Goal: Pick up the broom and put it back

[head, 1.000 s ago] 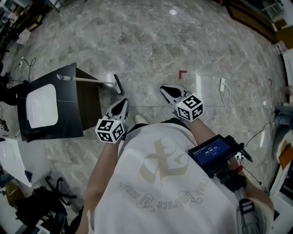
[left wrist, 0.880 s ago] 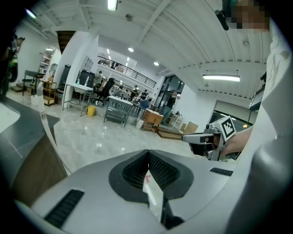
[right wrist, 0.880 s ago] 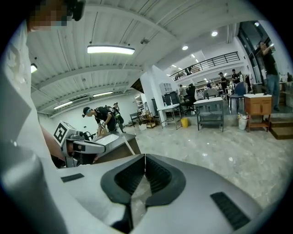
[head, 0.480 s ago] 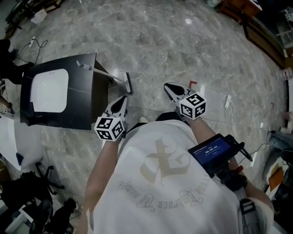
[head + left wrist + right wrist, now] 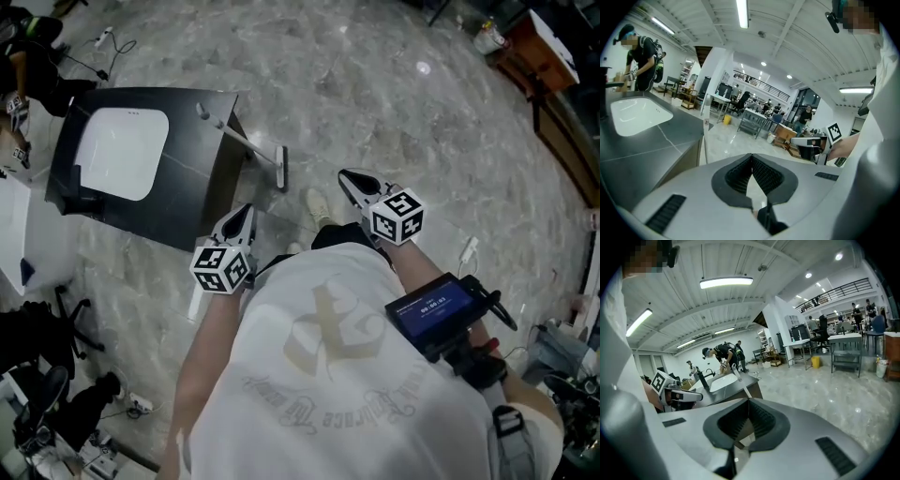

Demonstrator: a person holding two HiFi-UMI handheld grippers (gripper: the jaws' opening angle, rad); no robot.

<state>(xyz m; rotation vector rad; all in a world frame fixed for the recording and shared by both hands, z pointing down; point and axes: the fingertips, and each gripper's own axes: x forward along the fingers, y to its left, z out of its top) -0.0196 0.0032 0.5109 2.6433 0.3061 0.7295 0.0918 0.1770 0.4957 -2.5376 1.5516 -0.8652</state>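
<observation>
The broom [image 5: 246, 143] leans against a black sink cabinet [image 5: 178, 202], its pale handle top on the cabinet's edge and its dark head [image 5: 280, 169] on the marble floor. The right gripper view shows its handle [image 5: 739, 379] above the jaws. My left gripper [image 5: 247, 210] is shut and empty, a short way below the broom head. My right gripper [image 5: 349, 176] is shut too, holds nothing, and sits to the right of the head. The jaws meet at the tips in both gripper views [image 5: 751, 155] [image 5: 749, 401].
A white sink [image 5: 122, 153] is set into the cabinet top. A person [image 5: 640, 56] works at the cabinet's far side. An office chair [image 5: 42, 342] stands at lower left. A white cable [image 5: 466, 251] lies on the floor at right, and wooden furniture [image 5: 534, 47] at top right.
The cabinet and broom have slid right and closer in the head view. Both grippers have travelled across the floor toward the broom and stayed shut.
</observation>
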